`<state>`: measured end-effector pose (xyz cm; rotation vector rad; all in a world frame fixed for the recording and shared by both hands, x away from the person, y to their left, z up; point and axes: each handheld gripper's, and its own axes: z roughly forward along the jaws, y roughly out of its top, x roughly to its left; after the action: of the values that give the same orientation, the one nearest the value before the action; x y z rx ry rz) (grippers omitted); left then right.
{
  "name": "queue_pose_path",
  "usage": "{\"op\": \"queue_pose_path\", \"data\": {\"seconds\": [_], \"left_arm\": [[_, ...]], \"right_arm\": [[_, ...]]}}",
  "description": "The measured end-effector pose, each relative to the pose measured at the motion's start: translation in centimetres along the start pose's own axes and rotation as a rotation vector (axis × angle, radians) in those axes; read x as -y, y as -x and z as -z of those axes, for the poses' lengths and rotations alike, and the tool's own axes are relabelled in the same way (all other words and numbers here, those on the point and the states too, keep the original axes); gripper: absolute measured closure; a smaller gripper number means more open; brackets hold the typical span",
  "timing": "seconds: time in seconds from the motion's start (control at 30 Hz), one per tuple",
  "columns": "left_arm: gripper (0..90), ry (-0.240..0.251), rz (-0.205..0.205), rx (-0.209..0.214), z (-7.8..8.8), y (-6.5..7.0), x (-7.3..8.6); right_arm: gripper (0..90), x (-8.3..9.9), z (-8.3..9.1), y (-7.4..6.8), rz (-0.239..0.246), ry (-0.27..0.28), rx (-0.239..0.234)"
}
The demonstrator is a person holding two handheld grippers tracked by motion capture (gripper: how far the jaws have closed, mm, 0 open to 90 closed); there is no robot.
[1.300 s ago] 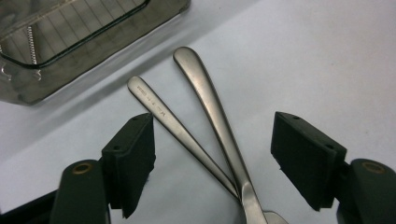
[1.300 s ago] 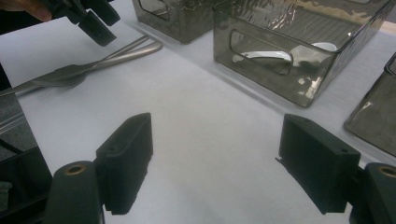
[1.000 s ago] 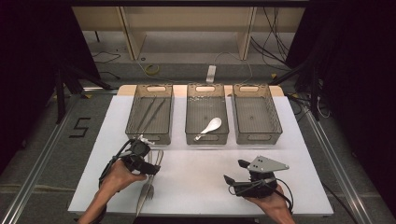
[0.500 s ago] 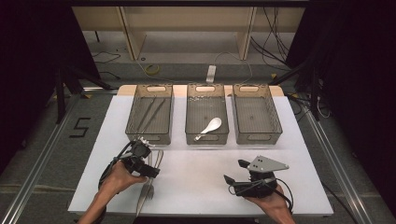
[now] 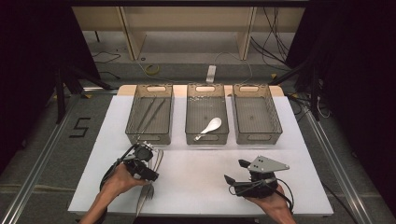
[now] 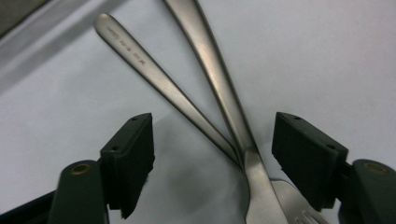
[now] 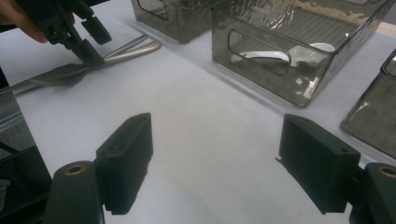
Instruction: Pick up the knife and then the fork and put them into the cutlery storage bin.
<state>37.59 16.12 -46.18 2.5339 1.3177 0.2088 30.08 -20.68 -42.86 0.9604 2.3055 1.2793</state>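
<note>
Two metal forks lie crossed on the white table (image 5: 201,186) at the front left, one handle (image 6: 219,88) over the other handle (image 6: 149,70), tines (image 5: 147,192) toward the front edge. My left gripper (image 5: 150,173) (image 6: 212,140) points down over them. Its jaws have just been closing and now straddle both handles without pressing on them. At the front right, my right gripper (image 5: 235,171) (image 7: 215,154) rests open with nothing between its jaws, and bare table lies ahead of it.
Three clear grey bins stand in a row at the back. The left bin (image 5: 149,137) holds thin metal utensils. A white spoon (image 5: 208,127) lies in the middle bin (image 5: 207,138). The right bin (image 5: 258,137) has nothing in it.
</note>
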Motion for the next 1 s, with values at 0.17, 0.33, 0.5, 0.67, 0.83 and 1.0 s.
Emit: {"op": "queue_pose_path", "data": {"seconds": [0.17,0.33,0.5,0.67,0.83,1.0], "left_arm": [[36.6,-0.033,-0.023,-0.016,-0.31,0.15,0.06],[44.3,-0.038,-0.025,0.007,-0.34,0.22,0.06],[49.2,-0.039,-0.023,0.014,-0.31,0.32,0.1],[54.3,-0.042,-0.028,0.025,-0.22,0.19,0.16],[59.4,-0.039,-0.021,0.032,-0.18,0.06,0.23],[66.7,-0.046,-0.02,0.036,-0.06,-0.12,0.26]], "right_arm": [[26.8,0.0,-0.06,-0.12,0.007,-0.003,0.001],[26.8,-0.01,-0.08,-0.1,0.006,-0.003,0.004],[26.8,-0.02,-0.1,-0.17,0.011,-0.01,0.004],[26.8,-0.01,-0.08,-0.15,0.011,-0.008,0.004],[26.8,-0.02,-0.06,-0.17,0.013,-0.006,0.005],[26.9,-0.02,-0.07,-0.15,0.012,-0.007,0.005]]}}
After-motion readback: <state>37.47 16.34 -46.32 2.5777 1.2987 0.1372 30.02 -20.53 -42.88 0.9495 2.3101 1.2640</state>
